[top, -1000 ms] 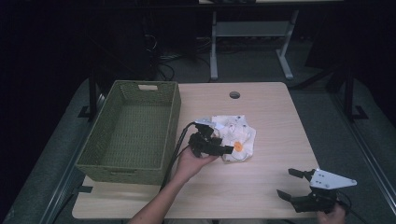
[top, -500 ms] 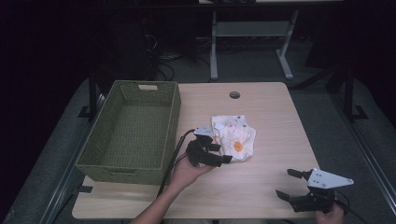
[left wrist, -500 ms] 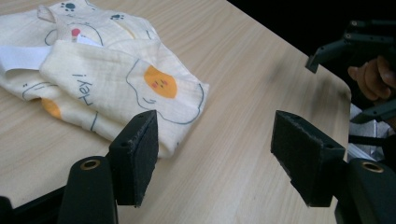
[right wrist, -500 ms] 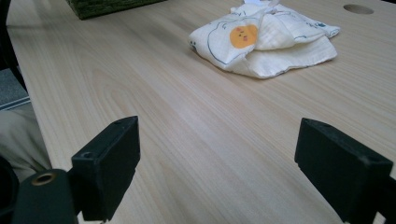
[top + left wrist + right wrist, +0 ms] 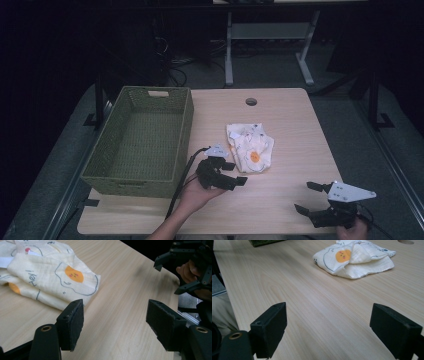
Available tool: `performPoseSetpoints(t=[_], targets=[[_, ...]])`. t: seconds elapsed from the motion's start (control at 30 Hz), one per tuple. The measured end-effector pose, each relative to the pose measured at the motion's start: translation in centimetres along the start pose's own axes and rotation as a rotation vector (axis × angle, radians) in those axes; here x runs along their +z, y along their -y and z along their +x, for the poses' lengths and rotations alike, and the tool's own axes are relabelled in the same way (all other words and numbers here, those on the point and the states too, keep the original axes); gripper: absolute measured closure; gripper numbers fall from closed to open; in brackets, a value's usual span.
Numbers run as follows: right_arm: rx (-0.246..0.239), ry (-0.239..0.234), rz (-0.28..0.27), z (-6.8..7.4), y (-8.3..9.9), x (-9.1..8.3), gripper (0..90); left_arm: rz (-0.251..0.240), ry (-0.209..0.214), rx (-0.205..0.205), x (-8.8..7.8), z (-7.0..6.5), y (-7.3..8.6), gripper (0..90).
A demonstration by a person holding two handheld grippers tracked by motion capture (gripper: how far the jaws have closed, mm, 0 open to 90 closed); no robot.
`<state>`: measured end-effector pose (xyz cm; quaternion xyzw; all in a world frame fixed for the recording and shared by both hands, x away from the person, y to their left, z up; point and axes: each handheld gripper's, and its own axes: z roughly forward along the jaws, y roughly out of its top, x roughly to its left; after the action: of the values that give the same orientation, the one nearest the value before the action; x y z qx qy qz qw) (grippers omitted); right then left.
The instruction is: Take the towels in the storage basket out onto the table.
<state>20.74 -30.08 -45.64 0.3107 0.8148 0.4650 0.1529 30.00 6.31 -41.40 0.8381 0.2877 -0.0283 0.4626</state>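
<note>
Just beside left gripper [image 5: 235, 172]: cloth [image 5: 251, 147]

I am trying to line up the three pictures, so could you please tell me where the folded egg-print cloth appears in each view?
High view: the folded cloth lies mid-table, right of the green basket.
Left gripper view: upper left, just beyond the left jaw.
Right gripper view: top, right of centre, well beyond the open jaws.
Shared landmark: the orange yolk print.

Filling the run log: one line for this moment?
left hand-held gripper: open, just opening, empty, beside cloth | right hand-held gripper: open, empty | basket: empty
</note>
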Motion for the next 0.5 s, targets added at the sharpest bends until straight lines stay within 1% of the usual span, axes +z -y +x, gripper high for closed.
performPoseSetpoints(t=[0.17, 0.2, 0.23, 0.3, 0.33, 0.37, 0.4, 0.43, 0.5], targets=[[-0.004, 0.002, -0.003, -0.1, 0.0, 0.0, 13.8, -0.004, 0.000, 0.013, -0.2, -0.4, 1.0, 30.6], [-0.003, 0.003, -0.002, -0.1, 0.1, 0.0, 13.8, -0.006, -0.006, 0.019, -0.2, -0.6, 1.2, 30.6], [-0.003, 0.003, -0.002, -0.1, 0.1, 0.0, 13.8, -0.006, -0.006, 0.019, -0.2, -0.6, 1.2, 30.9], [-0.003, 0.006, -0.004, -0.1, 0.1, 0.0, 13.8, -0.018, 0.008, 0.018, -0.4, -1.0, 1.6, 31.2], [-0.003, 0.007, -0.004, -0.1, 0.1, 0.0, 13.8, -0.021, 0.003, 0.033, -0.4, -1.1, 1.7, 31.2], [-0.002, 0.007, -0.003, -0.1, 0.1, 0.0, 13.8, -0.024, 0.000, 0.029, -0.5, -1.3, 1.9, 31.2], [-0.003, 0.007, -0.002, -0.1, 0.1, 0.0, 13.8, -0.023, -0.001, 0.038, -0.6, -1.4, 2.0, 30.9], [-0.003, 0.006, -0.001, 0.0, 0.1, 0.0, 13.8, -0.023, -0.001, 0.038, -0.6, -1.4, 2.0, 30.7], [-0.003, 0.006, -0.001, 0.0, 0.1, 0.0, 13.8, -0.035, -0.020, 0.047, -1.1, -1.8, 2.7, 30.4]])
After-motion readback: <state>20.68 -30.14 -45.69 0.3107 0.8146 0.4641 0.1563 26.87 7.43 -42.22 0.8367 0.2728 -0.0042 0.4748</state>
